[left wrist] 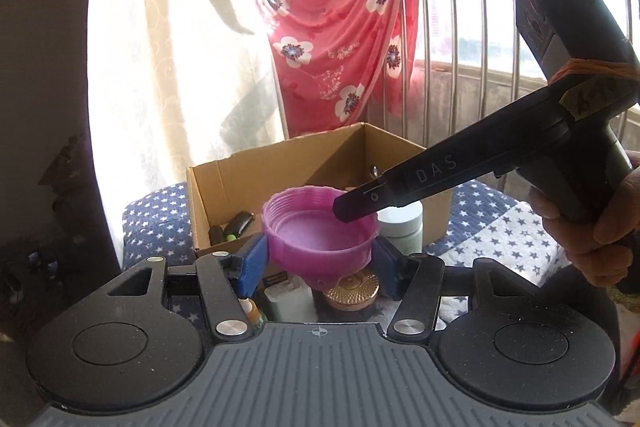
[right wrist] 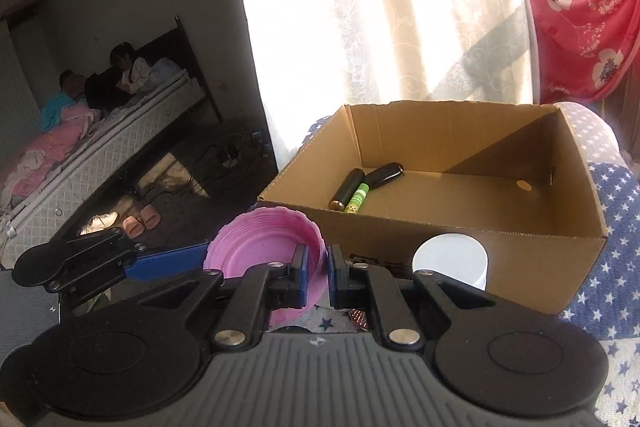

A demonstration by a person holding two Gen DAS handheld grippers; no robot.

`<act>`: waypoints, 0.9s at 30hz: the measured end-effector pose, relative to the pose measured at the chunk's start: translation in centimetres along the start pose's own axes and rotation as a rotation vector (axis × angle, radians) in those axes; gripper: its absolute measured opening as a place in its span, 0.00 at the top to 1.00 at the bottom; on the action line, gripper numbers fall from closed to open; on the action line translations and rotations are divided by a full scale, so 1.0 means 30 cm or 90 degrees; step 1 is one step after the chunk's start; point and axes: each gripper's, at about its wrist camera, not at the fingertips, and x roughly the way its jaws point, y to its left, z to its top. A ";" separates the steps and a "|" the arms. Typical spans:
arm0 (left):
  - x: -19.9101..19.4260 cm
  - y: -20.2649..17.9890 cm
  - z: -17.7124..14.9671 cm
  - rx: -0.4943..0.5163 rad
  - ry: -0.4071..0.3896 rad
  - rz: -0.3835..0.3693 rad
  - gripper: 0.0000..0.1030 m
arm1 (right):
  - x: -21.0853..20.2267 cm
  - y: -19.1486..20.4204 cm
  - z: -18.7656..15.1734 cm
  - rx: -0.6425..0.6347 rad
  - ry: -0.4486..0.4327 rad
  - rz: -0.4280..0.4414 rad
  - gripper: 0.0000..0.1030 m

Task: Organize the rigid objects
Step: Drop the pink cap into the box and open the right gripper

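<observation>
A pink ribbed plastic bowl (left wrist: pixel 316 231) is held in the air in front of an open cardboard box (left wrist: pixel 280 167). My left gripper (left wrist: pixel 318 263) is shut on the bowl, blue pads against its two sides. My right gripper (right wrist: pixel 318 269) is closed on the bowl's rim (right wrist: pixel 264 251), one finger inside the bowl, one outside. In the left wrist view the right gripper (left wrist: pixel 356 207) reaches in from the right over the rim. The box (right wrist: pixel 460 223) holds batteries (right wrist: pixel 356 197) and a dark oblong object (right wrist: pixel 384 174).
A white jar (right wrist: pixel 450 261) stands against the box front; it also shows in the left wrist view (left wrist: pixel 402 225). A gold round lid (left wrist: pixel 352 291) and a small white box (left wrist: pixel 290 301) lie below the bowl. A star-patterned blue cloth (left wrist: pixel 492 227) covers the surface. Railing and pink flowered cloth (left wrist: pixel 340 47) stand behind.
</observation>
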 end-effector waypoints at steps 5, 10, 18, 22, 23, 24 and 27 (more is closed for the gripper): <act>0.104 0.095 0.128 -0.034 0.004 -0.010 0.46 | 0.123 -0.035 0.167 0.012 0.053 0.018 0.90; 0.291 0.162 0.190 -0.077 0.070 -0.036 0.48 | 0.288 -0.133 0.227 0.061 0.135 0.023 0.90; 0.517 0.180 0.152 -0.083 0.170 -0.043 0.49 | 0.519 -0.286 0.218 0.119 0.257 0.017 0.90; 0.570 0.205 0.119 -0.091 0.225 -0.058 0.50 | 0.589 -0.332 0.195 0.135 0.308 0.016 0.90; 0.578 0.205 0.115 -0.091 0.232 -0.060 0.51 | 0.601 -0.337 0.190 0.137 0.321 0.019 0.90; 0.589 0.206 0.112 -0.089 0.242 -0.062 0.52 | 0.610 -0.341 0.188 0.138 0.329 0.021 0.90; 0.598 0.199 0.108 -0.080 0.256 -0.058 0.52 | 0.637 -0.346 0.194 0.135 0.355 0.023 0.90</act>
